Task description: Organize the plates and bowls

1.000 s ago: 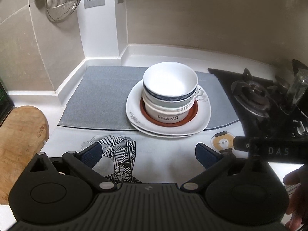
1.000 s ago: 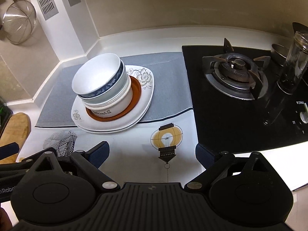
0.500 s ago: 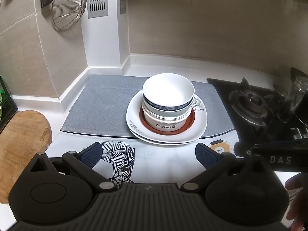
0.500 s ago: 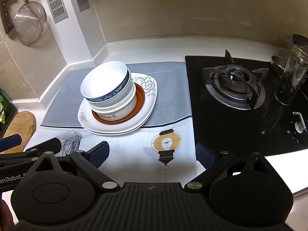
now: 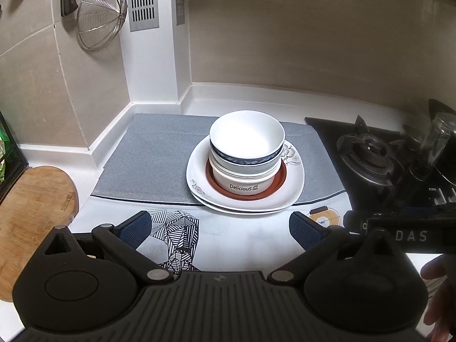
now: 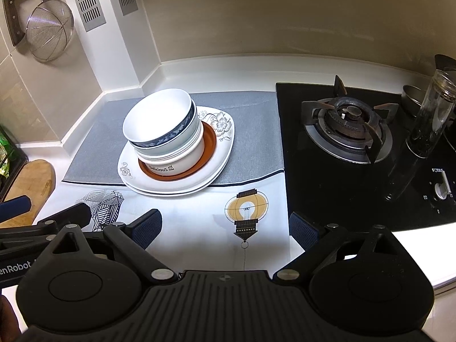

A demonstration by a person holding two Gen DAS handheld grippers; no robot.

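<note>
There are three bowls in one stack point(image 5: 246, 154), all sitting on the plates. The top bowl point(image 6: 158, 119) is white inside with a blue band. The bottom bowl point(image 6: 173, 165) has a word on it. Under the bowls there is one brown plate point(image 5: 280, 177) and two white plates point(image 6: 222, 154), one on top of the other. Left of the plates there is one wooden board point(image 5: 31, 213). Right of the plates there is one stove burner point(image 6: 346, 129) and one glass jar point(image 6: 430, 122). One wire strainer point(image 5: 101, 18) hangs on the wall behind the plates. There are two grippers, one left gripper point(image 5: 219, 229) and one right gripper point(image 6: 225, 229).
</note>
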